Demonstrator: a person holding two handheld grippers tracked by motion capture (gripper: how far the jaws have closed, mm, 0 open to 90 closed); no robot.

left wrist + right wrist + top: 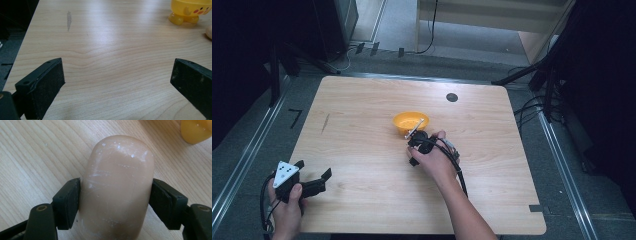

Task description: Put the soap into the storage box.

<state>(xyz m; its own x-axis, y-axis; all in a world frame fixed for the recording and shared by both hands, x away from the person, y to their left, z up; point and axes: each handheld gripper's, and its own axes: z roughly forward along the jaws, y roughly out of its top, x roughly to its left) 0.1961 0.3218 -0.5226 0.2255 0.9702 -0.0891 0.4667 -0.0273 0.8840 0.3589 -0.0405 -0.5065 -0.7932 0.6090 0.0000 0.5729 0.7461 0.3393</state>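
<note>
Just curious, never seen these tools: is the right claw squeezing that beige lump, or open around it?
Shut on it: both black pads of the right claw press against the beige lump's sides.

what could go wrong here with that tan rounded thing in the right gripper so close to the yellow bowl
1. The tan rounded object looks smooth and curved, and the right gripper pinches it only at its sides, so it might slip or twist out.
2. The yellow bowl stands right beside the right hand on small feet; a careless swing could knock or tip it.
3. The left gripper is open at the table's near left corner, too far to steady the bowl.
</note>
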